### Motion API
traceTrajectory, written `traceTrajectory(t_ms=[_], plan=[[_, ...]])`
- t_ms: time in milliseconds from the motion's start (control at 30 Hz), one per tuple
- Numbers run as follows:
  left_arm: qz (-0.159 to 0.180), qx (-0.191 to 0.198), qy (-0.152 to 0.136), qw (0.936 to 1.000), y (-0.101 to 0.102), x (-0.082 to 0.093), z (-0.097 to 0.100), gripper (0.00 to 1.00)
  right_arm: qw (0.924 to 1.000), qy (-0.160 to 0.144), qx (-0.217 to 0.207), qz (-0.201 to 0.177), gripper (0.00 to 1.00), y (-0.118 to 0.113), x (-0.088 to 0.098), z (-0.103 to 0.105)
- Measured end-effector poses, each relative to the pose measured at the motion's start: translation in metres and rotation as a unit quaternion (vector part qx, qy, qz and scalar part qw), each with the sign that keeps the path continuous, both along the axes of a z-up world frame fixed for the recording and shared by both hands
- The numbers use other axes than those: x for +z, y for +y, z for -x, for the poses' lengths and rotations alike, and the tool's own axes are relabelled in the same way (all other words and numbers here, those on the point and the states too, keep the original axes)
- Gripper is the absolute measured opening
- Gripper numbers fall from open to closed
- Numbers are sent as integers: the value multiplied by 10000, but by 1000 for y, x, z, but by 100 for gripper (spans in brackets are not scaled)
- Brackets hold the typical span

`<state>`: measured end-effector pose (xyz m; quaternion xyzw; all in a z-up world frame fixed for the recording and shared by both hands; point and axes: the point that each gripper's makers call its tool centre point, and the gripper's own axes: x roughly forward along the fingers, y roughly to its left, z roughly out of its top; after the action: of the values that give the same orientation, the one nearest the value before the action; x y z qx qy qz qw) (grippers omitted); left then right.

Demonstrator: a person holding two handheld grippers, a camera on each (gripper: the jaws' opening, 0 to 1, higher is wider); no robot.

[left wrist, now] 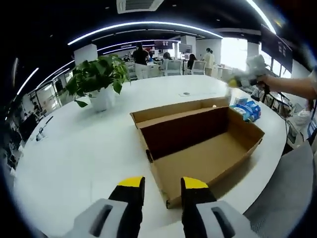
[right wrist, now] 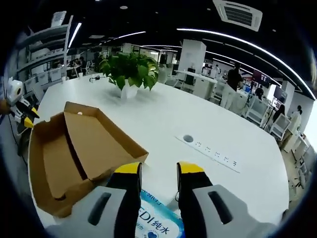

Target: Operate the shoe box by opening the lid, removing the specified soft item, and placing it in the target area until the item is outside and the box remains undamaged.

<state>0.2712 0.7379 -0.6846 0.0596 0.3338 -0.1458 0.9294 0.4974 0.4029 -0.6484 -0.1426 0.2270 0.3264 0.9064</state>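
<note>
Right now the cardboard shoe box sits open on the white tabletop, its lid folded back on the far side and its brown inside bare. In the left gripper view the left gripper hovers at the box's near corner, its yellow-tipped jaws apart with nothing between them. Just beyond the box's far right corner lies the soft item, a blue and white wipes pack, resting on the tabletop outside the box. Above it, at the right, the right gripper shows blurred at the end of a person's forearm; from this side I cannot tell how its jaws stand.

In the right gripper view the right gripper looks down past its own yellow tips, which stand apart and released, with the wipes pack lying under and between them on the tabletop, its printed blue face up. Whether the jaws touch the pack cannot be made out. The shoe box lies to the left of the pack, close beside it, with the lid spread flat toward the middle of the tabletop. The left gripper peeks in at the far left edge beyond the box.

A potted green plant in a white pot stands far back on the tabletop, well apart from the box. A row of sockets is set into the surface to the right.
</note>
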Motion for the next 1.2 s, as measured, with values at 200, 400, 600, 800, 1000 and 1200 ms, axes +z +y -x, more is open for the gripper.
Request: traceTrajectory(t_ms=[200, 400, 600, 800, 1000, 1200], plan=[[188, 178, 240, 9994, 0, -8, 6, 20, 9988, 384, -180, -246, 23, 13, -6, -8], [373, 412, 326, 9979, 1, -14, 8, 13, 9968, 696, -221, -328, 23, 27, -17, -12], [537, 585, 340, 9963, 2, -15, 8, 6, 9938, 1023, -254, -349, 22, 40, -32, -14], [622, 698, 327, 9951, 2, -15, 9, 5, 9887, 1418, -348, -346, 22, 50, -48, -12], [558, 691, 364, 9954, 1, -15, 10, 5, 9821, 1753, -567, -402, 21, 59, -57, -16], [566, 705, 456, 9949, 2, -16, 10, 4, 9728, 2119, -882, -319, 20, 62, -74, -23]])
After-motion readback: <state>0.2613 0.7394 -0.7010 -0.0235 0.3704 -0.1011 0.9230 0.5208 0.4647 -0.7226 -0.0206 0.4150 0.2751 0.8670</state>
